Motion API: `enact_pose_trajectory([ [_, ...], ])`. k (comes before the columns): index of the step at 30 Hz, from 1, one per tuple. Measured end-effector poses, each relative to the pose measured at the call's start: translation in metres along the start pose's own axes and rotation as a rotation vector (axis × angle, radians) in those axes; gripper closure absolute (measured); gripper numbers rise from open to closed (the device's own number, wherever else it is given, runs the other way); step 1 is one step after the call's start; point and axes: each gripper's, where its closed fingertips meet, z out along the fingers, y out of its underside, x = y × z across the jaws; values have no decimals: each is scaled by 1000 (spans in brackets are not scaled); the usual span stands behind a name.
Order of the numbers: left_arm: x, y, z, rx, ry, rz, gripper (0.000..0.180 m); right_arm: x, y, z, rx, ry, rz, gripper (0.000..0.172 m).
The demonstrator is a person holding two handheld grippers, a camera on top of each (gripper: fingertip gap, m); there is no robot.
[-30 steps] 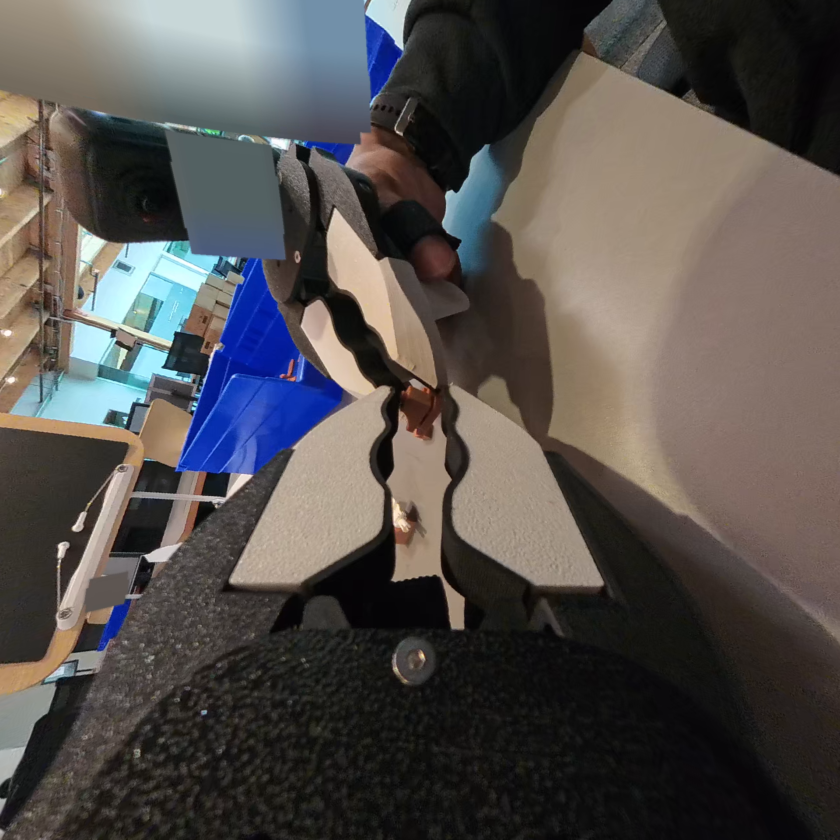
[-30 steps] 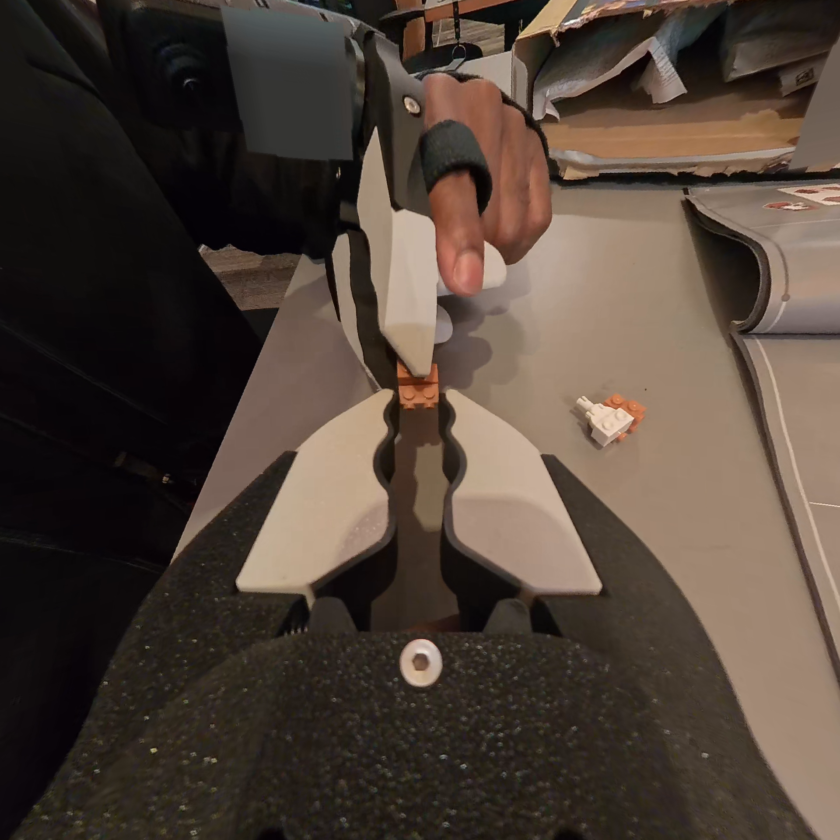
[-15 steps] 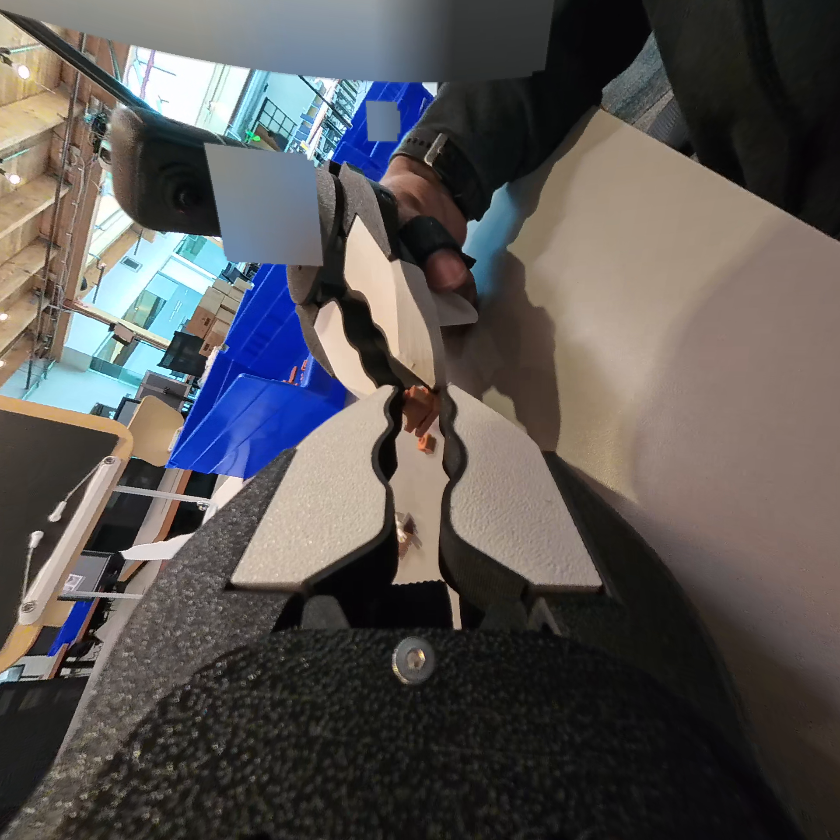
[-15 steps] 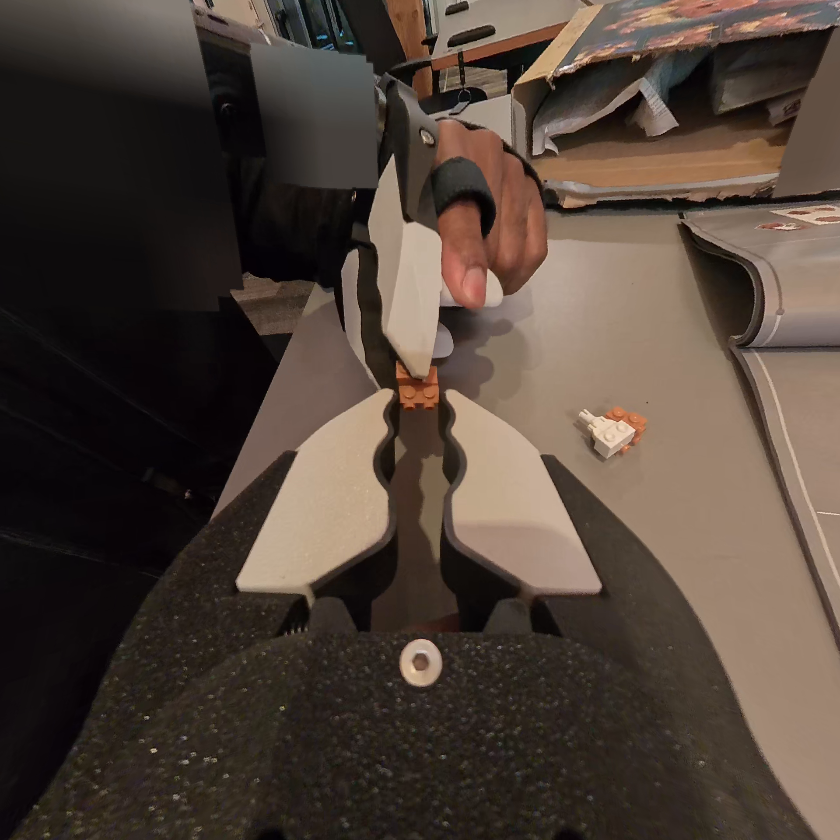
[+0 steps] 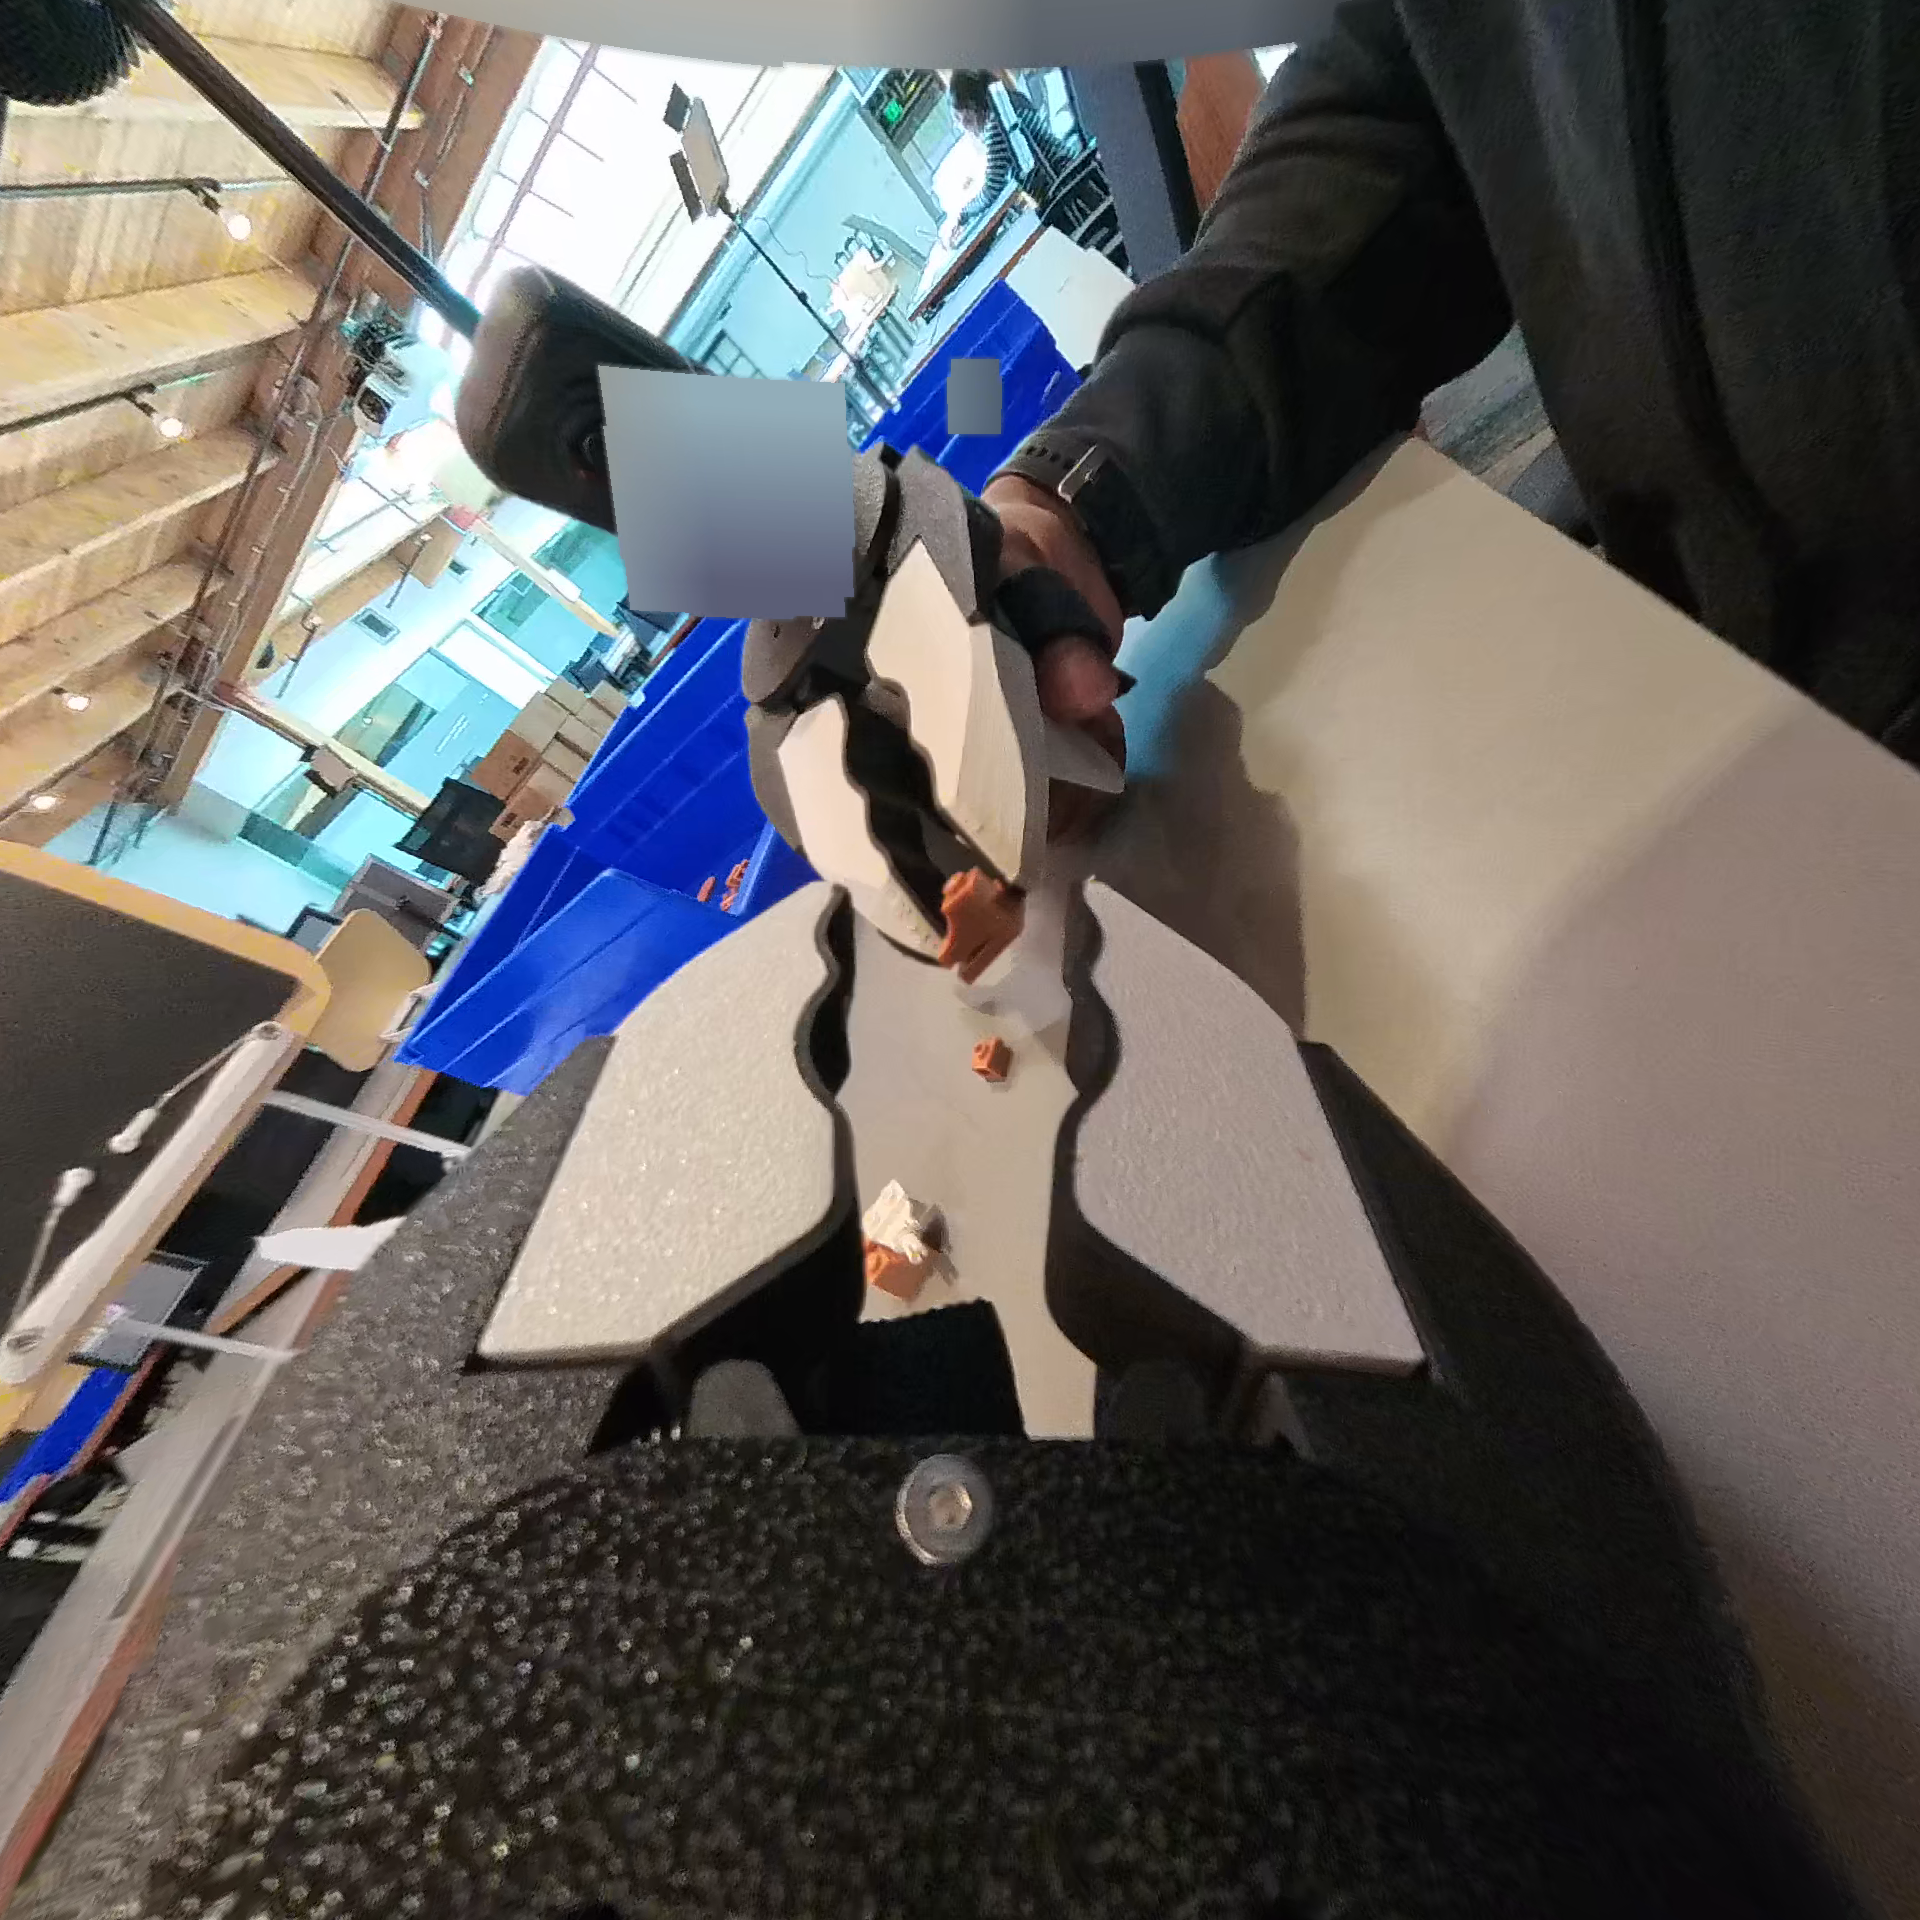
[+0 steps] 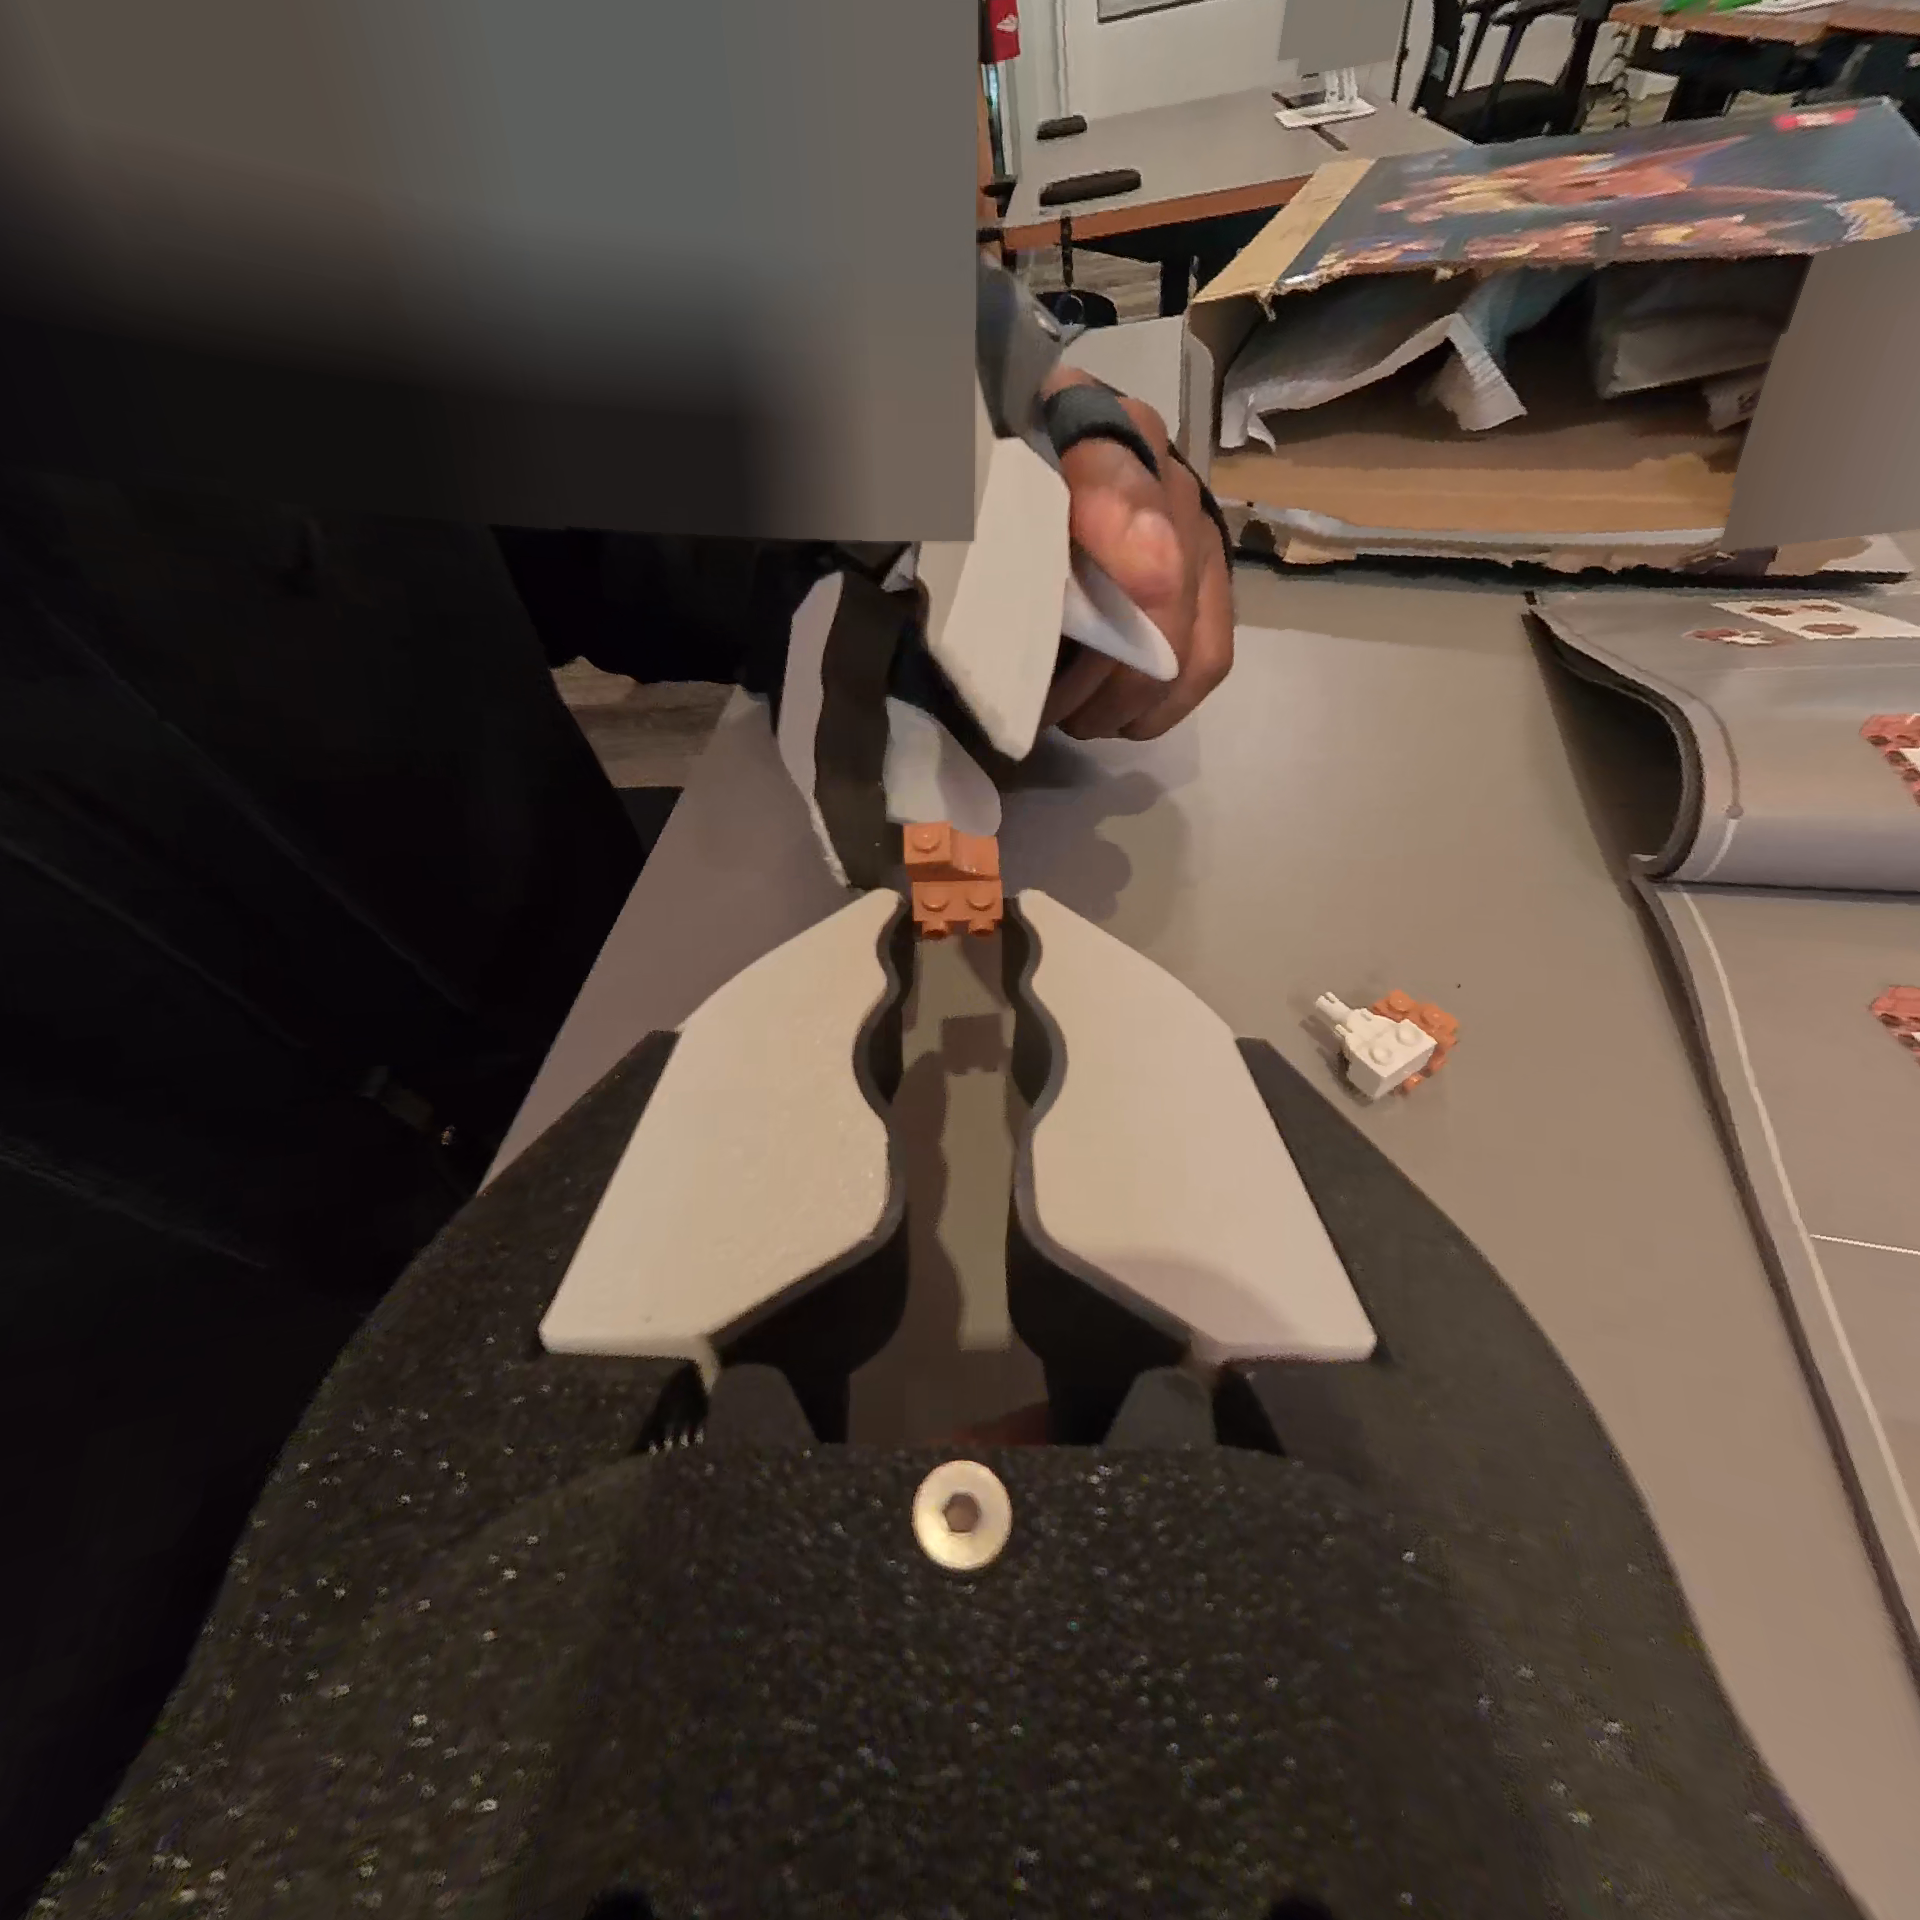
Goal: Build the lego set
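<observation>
A grey tabletop carries a small white-and-orange brick cluster, an open instruction booklet and a torn cardboard box; blue bins stand beyond. The right tool clamps an orange brick assembly. The left tool stands apart, empty.

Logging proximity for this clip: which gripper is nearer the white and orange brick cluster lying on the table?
Left. The left gripper hangs right above the brick cluster, jaws open. The right gripper, clamped on an orange brick piece, sits off to the cluster's side.
</observation>
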Motion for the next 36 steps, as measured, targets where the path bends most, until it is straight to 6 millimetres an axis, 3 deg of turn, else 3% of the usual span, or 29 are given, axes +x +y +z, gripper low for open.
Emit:
enact_pose_trajectory([
  [12,3,-10,5,53,29,13,165,-18,-15,-2,117,-197,152,156],
  [32,5,-10,4,27,64,7,171,-22,-15,0,122,-216,158,156],
  [36,-2,-1,6,-21,29,-45,171,-10,-16,-1,131,-156,186,156],
])
